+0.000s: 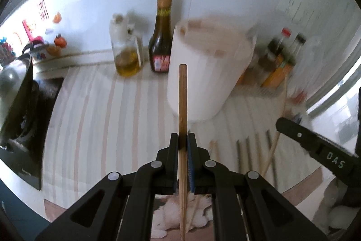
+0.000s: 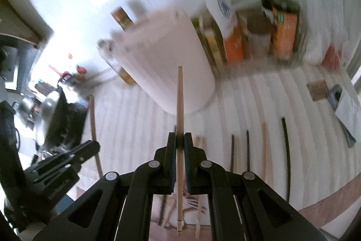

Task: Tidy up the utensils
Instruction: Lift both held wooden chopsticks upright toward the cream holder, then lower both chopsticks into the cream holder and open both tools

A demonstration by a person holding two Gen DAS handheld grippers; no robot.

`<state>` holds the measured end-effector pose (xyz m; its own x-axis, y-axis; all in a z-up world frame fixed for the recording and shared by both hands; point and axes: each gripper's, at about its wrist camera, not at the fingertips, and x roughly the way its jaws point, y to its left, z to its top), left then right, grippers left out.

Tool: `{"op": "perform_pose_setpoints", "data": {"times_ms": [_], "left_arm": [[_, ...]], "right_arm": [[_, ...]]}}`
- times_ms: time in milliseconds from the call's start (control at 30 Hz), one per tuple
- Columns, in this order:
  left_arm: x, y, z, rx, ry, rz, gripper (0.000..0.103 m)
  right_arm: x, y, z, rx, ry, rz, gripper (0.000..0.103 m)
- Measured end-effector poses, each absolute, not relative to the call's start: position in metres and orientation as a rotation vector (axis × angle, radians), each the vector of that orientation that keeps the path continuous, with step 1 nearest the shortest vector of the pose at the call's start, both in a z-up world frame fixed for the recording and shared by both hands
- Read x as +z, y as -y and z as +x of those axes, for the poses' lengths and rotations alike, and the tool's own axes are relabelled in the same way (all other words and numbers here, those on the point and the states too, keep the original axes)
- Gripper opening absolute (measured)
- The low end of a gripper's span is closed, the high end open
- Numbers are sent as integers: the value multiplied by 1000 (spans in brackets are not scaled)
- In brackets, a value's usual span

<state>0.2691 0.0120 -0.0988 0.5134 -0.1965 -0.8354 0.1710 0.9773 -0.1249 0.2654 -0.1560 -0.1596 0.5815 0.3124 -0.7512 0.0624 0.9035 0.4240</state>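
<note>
Each tongs, left (image 1: 182, 140) and right (image 2: 179, 140), clenches one chopstick (image 1: 183, 105) (image 2: 180, 103); four more chopsticks (image 2: 248, 150) lie on the desk (image 2: 140, 128).

White holder (image 1: 209, 73) and spice bottles (image 1: 279, 58) motion-blurred.

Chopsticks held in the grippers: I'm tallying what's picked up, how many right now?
2. One thick brown chopstick is clamped in the left gripper, one thinner pale chopstick in the right gripper. More lie loose on the striped cloth, uncounted; some may be hidden.
</note>
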Motion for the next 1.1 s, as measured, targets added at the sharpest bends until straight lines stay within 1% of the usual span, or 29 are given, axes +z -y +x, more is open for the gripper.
{"op": "perform_pose_setpoints", "data": {"times_ms": [300,500,633,800,1100], "left_arm": [[-7,2,308,-238,-791,-66,5],[24,17,356,-237,-710,-47,5],[34,22,389,-231,-672,-48,5],[35,24,426,-237,-647,-66,5],[13,31,481,-251,-654,-77,5]], "right_arm": [[-69,179,300,166,-738,462,7],[-28,195,346,123,-627,471,7],[-7,200,377,97,-558,459,7],[4,204,410,69,-496,444,7],[-11,211,458,52,-460,465,7]]}}
